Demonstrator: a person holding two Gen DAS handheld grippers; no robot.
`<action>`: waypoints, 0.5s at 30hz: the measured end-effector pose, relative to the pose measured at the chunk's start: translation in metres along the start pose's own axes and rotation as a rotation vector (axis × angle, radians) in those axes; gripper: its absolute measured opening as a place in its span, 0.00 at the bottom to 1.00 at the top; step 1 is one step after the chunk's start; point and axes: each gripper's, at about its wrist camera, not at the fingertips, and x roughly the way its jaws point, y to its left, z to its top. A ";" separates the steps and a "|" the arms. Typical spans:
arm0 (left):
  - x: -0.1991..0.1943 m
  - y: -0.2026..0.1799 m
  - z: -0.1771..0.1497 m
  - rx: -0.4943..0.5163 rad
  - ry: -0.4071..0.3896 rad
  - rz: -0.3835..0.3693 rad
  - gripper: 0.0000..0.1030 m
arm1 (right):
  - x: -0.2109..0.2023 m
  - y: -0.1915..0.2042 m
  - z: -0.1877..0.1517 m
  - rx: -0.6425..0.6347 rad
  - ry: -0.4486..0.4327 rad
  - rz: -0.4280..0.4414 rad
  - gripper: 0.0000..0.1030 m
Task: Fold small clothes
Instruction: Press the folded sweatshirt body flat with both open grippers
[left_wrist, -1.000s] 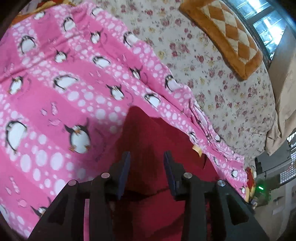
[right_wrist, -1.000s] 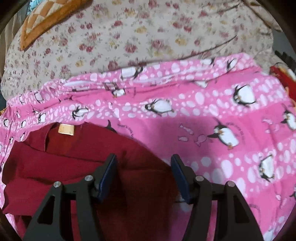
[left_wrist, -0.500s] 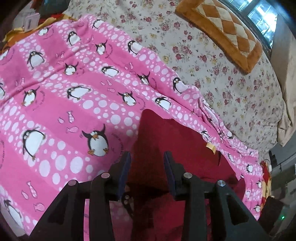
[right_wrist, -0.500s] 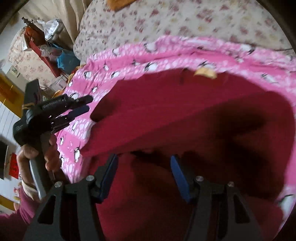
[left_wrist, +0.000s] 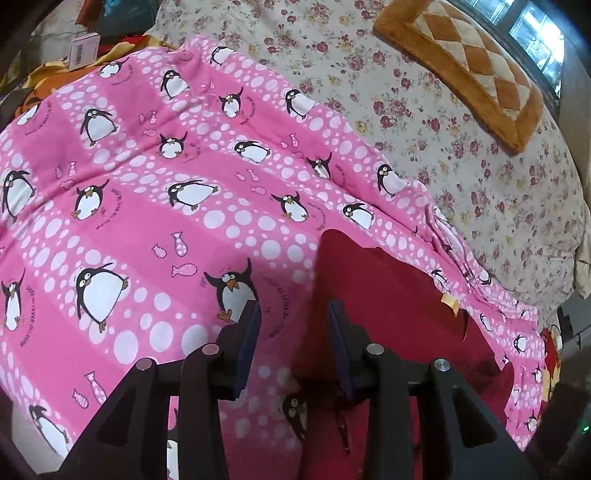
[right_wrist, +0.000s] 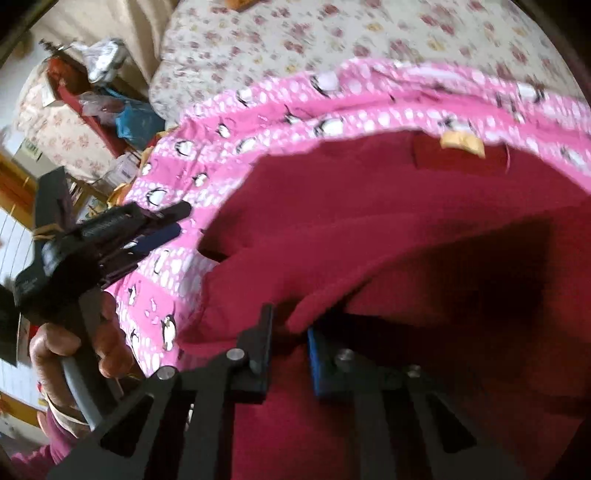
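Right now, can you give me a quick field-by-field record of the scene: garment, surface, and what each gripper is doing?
garment: dark red fleece top, partly folded over itself, tan neck label showing
surface: pink penguin-print blanket over a floral bedsheet
right gripper: fingers narrowed onto a raised fold of the red top
left gripper: open, holding nothing, over the top's edge and the blanket
other: orange-and-cream checked cushion on the sheet
view quality: right wrist view is motion-blurred

Left black two-finger gripper (left_wrist: 293, 332) jaws parted, nothing between; right black two-finger gripper (right_wrist: 290, 341) pinching fabric fold.
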 end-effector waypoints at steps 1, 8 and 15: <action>0.000 0.000 0.000 -0.002 -0.001 -0.003 0.15 | -0.004 0.003 0.005 -0.017 -0.016 0.003 0.14; 0.005 -0.006 0.002 -0.005 0.004 -0.022 0.15 | 0.008 -0.010 0.066 0.040 -0.106 0.014 0.14; 0.012 -0.019 0.003 0.005 0.025 -0.121 0.15 | 0.029 -0.048 0.075 0.213 -0.090 0.044 0.57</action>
